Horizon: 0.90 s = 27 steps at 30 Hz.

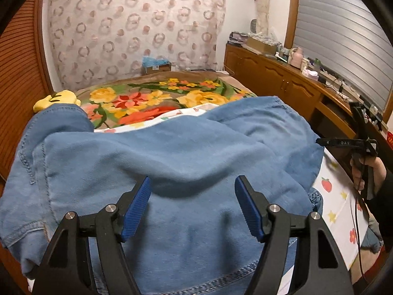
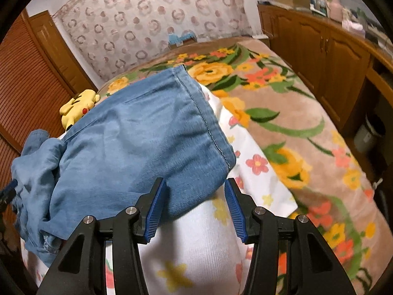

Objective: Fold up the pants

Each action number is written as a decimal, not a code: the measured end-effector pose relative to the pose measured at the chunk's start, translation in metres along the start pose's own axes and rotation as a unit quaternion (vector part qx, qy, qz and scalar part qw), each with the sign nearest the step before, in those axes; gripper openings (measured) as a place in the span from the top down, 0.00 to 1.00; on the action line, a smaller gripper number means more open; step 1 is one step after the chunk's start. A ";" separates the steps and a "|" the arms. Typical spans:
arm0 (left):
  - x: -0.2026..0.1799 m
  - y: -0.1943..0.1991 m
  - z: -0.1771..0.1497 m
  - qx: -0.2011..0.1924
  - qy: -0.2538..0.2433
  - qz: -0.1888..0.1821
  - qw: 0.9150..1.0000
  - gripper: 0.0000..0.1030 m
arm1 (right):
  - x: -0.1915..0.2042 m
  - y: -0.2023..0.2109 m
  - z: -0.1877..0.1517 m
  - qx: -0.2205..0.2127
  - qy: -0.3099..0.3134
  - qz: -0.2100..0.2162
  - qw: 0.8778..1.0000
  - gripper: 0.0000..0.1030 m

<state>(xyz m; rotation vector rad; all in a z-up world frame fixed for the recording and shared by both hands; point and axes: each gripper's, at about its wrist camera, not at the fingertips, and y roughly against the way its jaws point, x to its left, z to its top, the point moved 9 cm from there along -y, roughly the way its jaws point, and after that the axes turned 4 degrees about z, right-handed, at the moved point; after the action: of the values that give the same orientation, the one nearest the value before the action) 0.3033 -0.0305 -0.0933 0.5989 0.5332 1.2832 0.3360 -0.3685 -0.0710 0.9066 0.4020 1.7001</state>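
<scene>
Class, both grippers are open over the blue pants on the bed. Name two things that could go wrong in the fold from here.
1. The right gripper is at the hem corner of the pants, above the white floral sheet; closing might pinch the sheet too.
2. The yellow plush toy touches the pants' far edge and could be dragged.

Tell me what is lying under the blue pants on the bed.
Under the blue pants lies a white flower-print sheet, spread over a floral blanket. A yellow plush toy pokes out behind the pants' far edge. Whatever else sits beneath the denim is covered.
</scene>
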 end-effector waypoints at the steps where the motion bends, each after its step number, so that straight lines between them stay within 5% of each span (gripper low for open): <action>1: -0.001 -0.001 -0.001 0.001 0.000 -0.001 1.000 0.31 | -0.002 -0.002 0.000 0.003 -0.006 0.004 1.000 0.50; 6: -0.002 -0.002 -0.006 0.007 0.005 -0.004 1.000 0.31 | -0.007 -0.002 0.004 -0.001 -0.021 0.013 1.000 0.53; 10: 0.000 -0.003 -0.010 0.014 0.008 0.004 1.000 0.31 | 0.003 0.002 0.003 -0.017 0.003 0.001 1.000 0.81; 13: 0.001 0.000 -0.012 0.013 0.010 0.006 1.000 0.31 | 0.008 0.011 0.009 -0.043 0.017 -0.015 0.999 0.93; 20: 0.009 0.015 -0.017 0.005 0.016 0.010 1.000 0.31 | 0.041 0.048 0.029 -0.109 0.057 -0.034 0.992 0.97; 27: 0.030 0.050 -0.023 -0.019 0.030 0.021 0.999 0.31 | 0.143 0.080 0.048 -0.161 0.132 0.034 0.978 0.97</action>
<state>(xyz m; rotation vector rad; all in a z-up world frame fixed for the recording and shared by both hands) 0.2580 0.0101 -0.0774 0.5442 0.5471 1.3508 0.3048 -0.2710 0.0651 0.4645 0.2605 1.8886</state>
